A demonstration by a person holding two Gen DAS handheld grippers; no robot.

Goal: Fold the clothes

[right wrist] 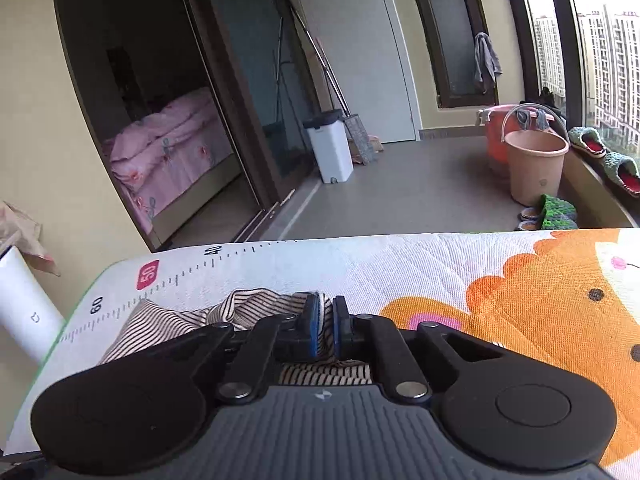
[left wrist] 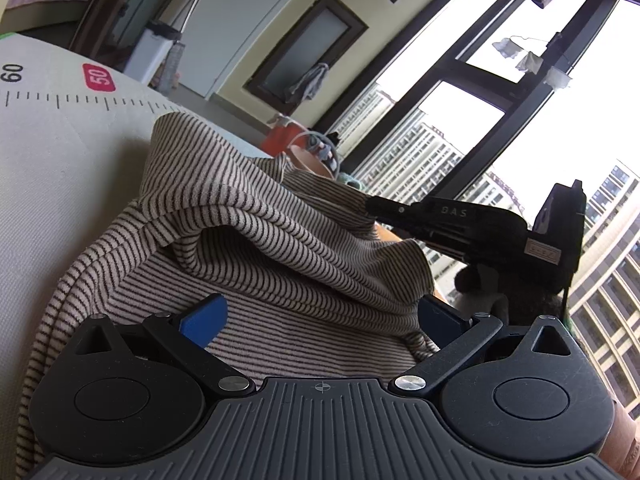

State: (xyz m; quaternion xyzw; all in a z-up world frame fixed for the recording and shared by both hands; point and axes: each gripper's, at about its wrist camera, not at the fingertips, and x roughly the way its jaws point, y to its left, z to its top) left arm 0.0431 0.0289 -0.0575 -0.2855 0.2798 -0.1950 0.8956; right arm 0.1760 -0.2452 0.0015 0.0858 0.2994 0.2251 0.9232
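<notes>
On the left, the tabletop [right wrist: 400,264] wears a quilted cover whose printed ruler runs along its near-left rim, the red "50" mark [right wrist: 147,275] sitting just short of the rounded corner; beyond that corner a white cylinder [right wrist: 24,312] stands close against the edge. Past the far edge the floor [right wrist: 400,184] lies open out to a white bin [right wrist: 330,148], with pink and orange buckets [right wrist: 534,160] and knitted slippers [right wrist: 588,142] set along the window side. To the right of the garment the cover is bare across its orange cartoon print [right wrist: 540,312]. The striped garment [left wrist: 260,216] lies bunched on the left part of the tabletop, near the ruler marks, one thick fold raised into a ridge. The left gripper [left wrist: 320,320] sits low over it with its jaws spread wide, the blue pads [left wrist: 204,320] standing apart on either side of the striped cloth, which lies between and under them; neither pad presses it. The right gripper [right wrist: 326,320] reaches in from the right in the left wrist view, its dark fingers meeting the cloth at the far end of the raised fold. In its own view the jaws are drawn together on a pinch of striped fabric, which shows as a thin band between the blue pads [right wrist: 312,320] and again below them.
</notes>
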